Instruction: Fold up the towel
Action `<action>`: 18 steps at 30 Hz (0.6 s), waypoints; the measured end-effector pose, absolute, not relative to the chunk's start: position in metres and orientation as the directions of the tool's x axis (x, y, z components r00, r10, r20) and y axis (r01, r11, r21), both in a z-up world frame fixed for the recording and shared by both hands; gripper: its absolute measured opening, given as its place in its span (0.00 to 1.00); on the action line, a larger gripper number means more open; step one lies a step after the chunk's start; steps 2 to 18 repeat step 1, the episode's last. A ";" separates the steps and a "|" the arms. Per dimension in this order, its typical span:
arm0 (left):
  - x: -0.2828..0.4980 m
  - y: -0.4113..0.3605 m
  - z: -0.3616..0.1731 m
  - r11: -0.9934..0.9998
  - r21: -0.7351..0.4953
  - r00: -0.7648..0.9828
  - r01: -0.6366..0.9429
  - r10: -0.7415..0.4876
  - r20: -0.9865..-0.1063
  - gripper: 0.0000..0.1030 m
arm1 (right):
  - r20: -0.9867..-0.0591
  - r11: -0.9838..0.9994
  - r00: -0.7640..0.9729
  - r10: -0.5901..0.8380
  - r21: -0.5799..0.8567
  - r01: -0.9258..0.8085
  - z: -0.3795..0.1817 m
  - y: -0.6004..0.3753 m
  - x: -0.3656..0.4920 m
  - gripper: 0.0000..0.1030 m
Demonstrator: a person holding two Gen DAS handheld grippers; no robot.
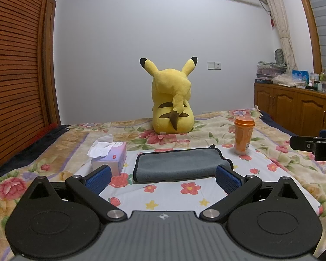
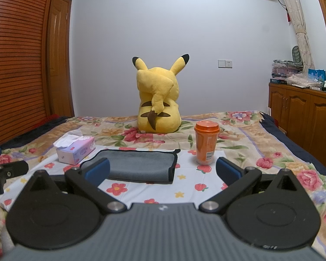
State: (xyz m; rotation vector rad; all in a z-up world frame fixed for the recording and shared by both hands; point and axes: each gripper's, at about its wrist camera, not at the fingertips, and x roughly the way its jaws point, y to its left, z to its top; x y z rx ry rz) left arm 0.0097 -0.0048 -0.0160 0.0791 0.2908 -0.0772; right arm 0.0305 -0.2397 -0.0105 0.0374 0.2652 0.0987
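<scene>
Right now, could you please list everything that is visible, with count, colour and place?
towel: one, grey with dark edging, folded, lying on the bed in front of both grippers
tissue box: one, pale purple, white tissue sticking out, left of the towel
cup: one, orange with lid, upright, right of the towel
plush toy: one, yellow, sitting behind the towel, back to the cameras
bed cover: one, flowered, under everything
cabinet: one, brown wood, right side, small items on top
left gripper: black with blue pads, open, holding nothing
right gripper: same, open, holding nothing
</scene>
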 end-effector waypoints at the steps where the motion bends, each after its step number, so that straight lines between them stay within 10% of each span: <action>1: 0.009 -0.005 -0.017 0.994 0.067 0.955 0.089 -0.066 -0.289 1.00 | -0.260 0.994 0.960 0.103 0.050 -0.093 -0.011 -0.240 0.031 1.00; 18: 0.009 -0.005 -0.017 0.994 0.067 0.955 0.089 -0.066 -0.289 1.00 | -0.260 0.994 0.960 0.103 0.050 -0.093 -0.011 -0.240 0.031 1.00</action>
